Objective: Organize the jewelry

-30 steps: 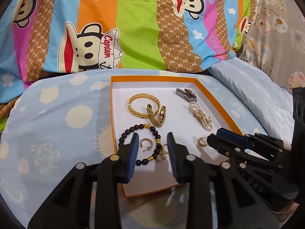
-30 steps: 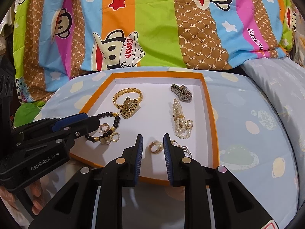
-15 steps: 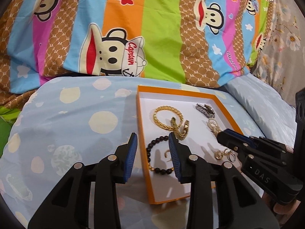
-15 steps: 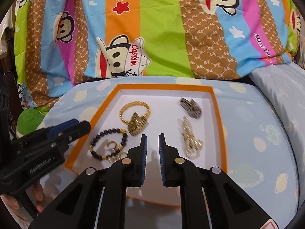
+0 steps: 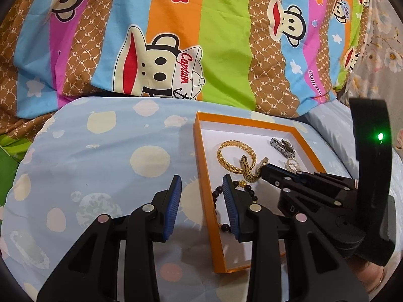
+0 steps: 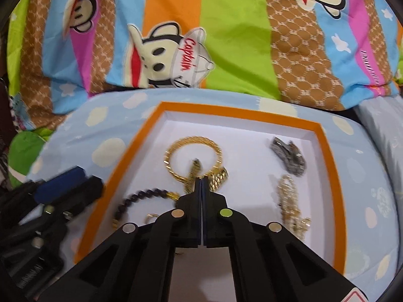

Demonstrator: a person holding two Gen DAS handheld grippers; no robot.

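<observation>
right gripper (image 6: 202,183) jaws clenched, nothing visibly between, tip over snake bangle (image 5: 248,170) beside gold chain bracelet (image 6: 192,156) in orange tray (image 6: 327,176) on bed. left gripper (image 5: 201,198) jaws released, partly apart, straddling tray's left wall (black bead bracelet (image 5: 221,201) just behind right jaw). silver watch (image 6: 288,156), pearl piece (image 6: 292,206) on tray's right side.

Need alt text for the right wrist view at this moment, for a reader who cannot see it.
The right gripper, jaws shut with nothing visibly between them, points into an orange-rimmed white tray at a gold snake bangle overlapping a gold chain bracelet. A dark bead bracelet lies left, a silver watch right, the left gripper at the left edge.
</observation>
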